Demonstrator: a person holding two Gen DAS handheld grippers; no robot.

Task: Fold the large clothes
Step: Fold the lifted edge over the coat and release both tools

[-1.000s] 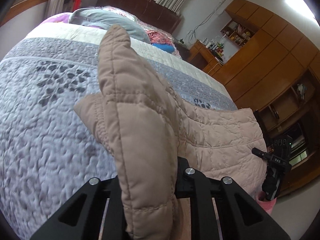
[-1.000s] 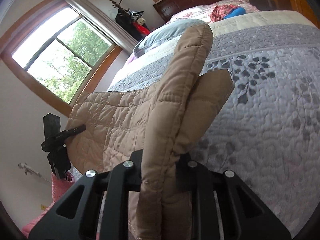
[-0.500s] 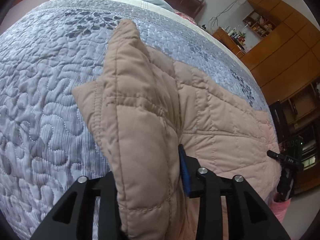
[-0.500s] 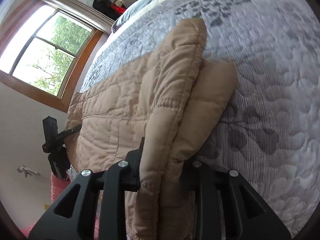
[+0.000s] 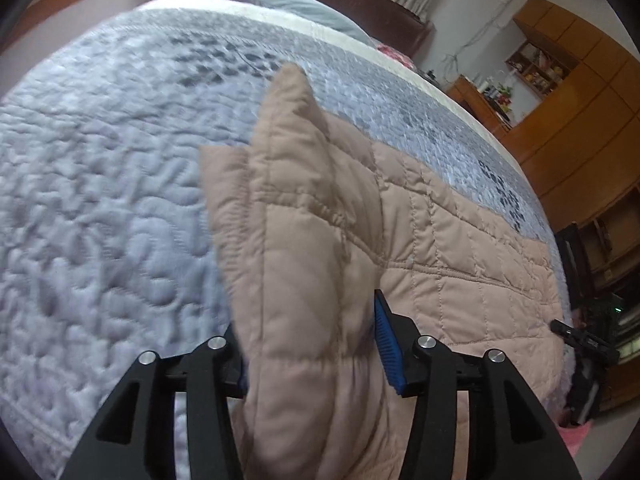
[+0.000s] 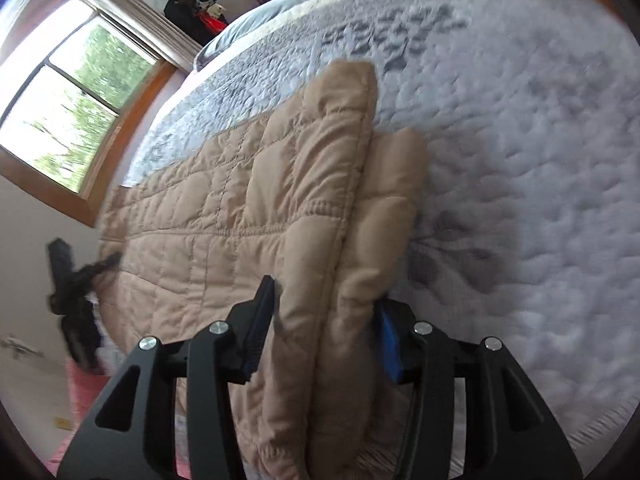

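A: Left wrist view. Status of left gripper?
B: Jaws opening. Blue pad on the right finger clear of the fabric, with a visible gap. Thick bunched fold of the tan quilted jacket standing between the fingers, near finger contact hidden by the fabric. No clamping visible.
A: Location of the garment?
B: Spread flat across the near part of the grey quilted bedspread, extending toward the right edge of the bed. Folded edge raised into a peak ahead of the fingers. Grey pillow at the far end, against a dark headboard. Wooden cabinets along the right wall.

A: Right wrist view. Status of right gripper?
B: Jaws opening. Left pad just beside the fabric, right blue pad partly hidden behind it. Doubled fold of the same jacket between the fingers, pressure not confirmed.
A: Location of the garment here?
B: Flat on the bedspread, reaching left toward the bed edge under the window. Folded edge running forward from the fingers, a second padded layer lying alongside on the right. Image blurred; fine detail not readable.
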